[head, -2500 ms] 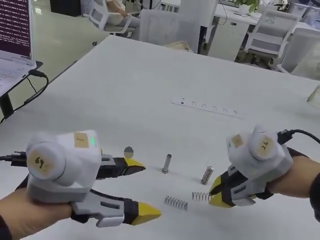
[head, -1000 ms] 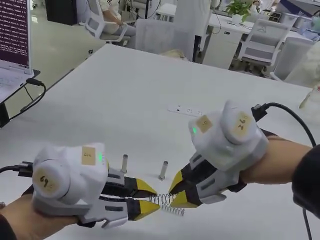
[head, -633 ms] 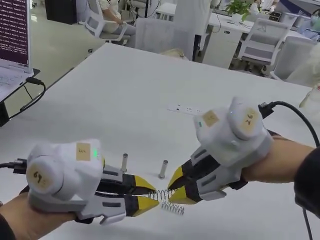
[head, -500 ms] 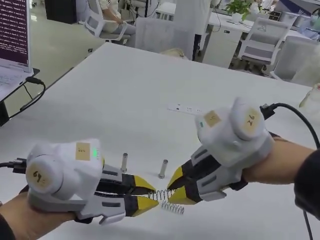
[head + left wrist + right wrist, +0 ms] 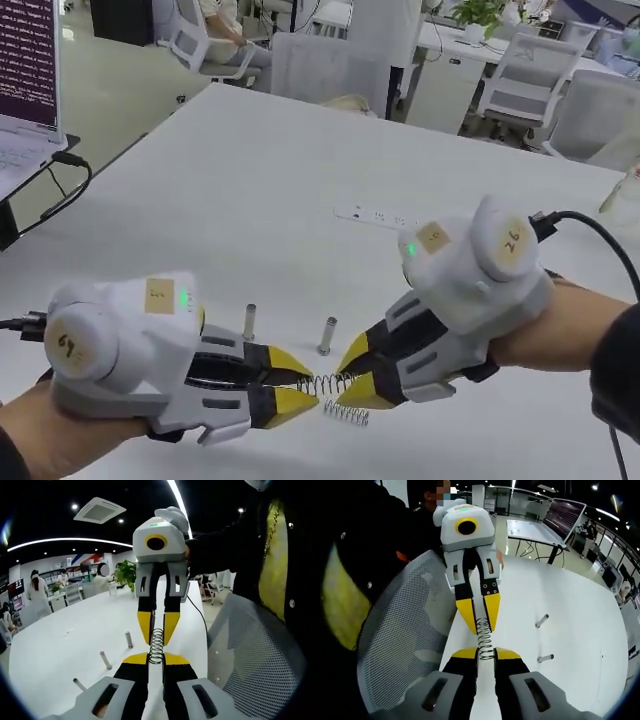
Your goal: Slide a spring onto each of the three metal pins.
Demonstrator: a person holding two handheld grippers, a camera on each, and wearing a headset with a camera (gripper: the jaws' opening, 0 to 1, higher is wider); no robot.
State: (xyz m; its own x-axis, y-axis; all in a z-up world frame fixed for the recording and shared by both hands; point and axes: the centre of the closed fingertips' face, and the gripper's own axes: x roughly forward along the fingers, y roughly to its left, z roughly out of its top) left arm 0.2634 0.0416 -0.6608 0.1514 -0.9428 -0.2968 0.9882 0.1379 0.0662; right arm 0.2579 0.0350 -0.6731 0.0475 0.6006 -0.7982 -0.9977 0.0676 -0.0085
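A short coil spring (image 5: pixel 329 384) hangs just above the table, stretched between my two grippers. My left gripper (image 5: pixel 311 388) is shut on its left end and my right gripper (image 5: pixel 348 386) on its right end. In the left gripper view the spring (image 5: pixel 156 646) runs from my own jaws (image 5: pixel 156 658) up into the right gripper's yellow tips (image 5: pixel 156 628). A second spring (image 5: pixel 346 412) lies on the table below. Two bare metal pins (image 5: pixel 250 321) (image 5: pixel 327 335) stand behind the tips. A third pin (image 5: pixel 129 639) appears to carry a spring.
A white power strip (image 5: pixel 386 217) lies farther back on the white table (image 5: pixel 260 170). A laptop (image 5: pixel 27 80) and black cable (image 5: pixel 72 170) sit off the left edge. Office chairs stand beyond the far edge, and a mesh chair back (image 5: pixel 250 655) is close behind.
The right gripper picked a spring off the table and brought it over to the left gripper, whose jaws went from open to shut on the other end. Lately both hold nearly still.
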